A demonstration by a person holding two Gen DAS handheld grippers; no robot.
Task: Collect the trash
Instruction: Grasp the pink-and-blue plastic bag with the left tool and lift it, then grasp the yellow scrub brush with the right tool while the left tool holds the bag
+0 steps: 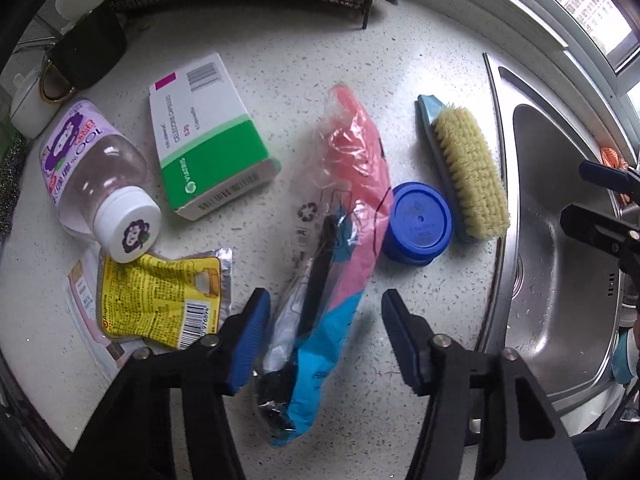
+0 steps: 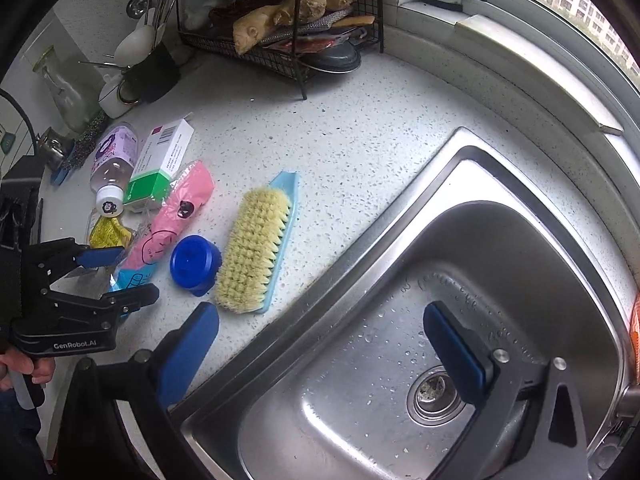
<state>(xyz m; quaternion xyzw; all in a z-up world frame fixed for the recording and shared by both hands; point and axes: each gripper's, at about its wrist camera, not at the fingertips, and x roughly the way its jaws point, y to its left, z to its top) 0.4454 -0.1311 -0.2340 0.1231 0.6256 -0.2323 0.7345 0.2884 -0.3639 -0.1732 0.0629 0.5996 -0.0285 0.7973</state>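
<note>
A pink and blue plastic wrapper [image 1: 344, 216] lies lengthwise on the speckled counter [image 1: 288, 60]. My left gripper [image 1: 324, 332] is open, its blue pads on either side of the wrapper's near end, just above it. Beside it lie a yellow sachet [image 1: 160, 300], a green and white medicine box [image 1: 204, 140], a clear bottle with a white cap [image 1: 92, 168] and a blue lid [image 1: 420, 224]. My right gripper [image 2: 320, 356] is open and empty over the sink's near corner. The wrapper [image 2: 176, 212] and left gripper [image 2: 116, 276] also show in the right wrist view.
A scrub brush [image 1: 464, 168] lies between the lid and the steel sink [image 2: 540, 264]. A wire rack [image 2: 296, 32] with ginger stands at the back. A utensil holder [image 2: 148, 68] and a glass jar [image 2: 64, 92] stand at the back left.
</note>
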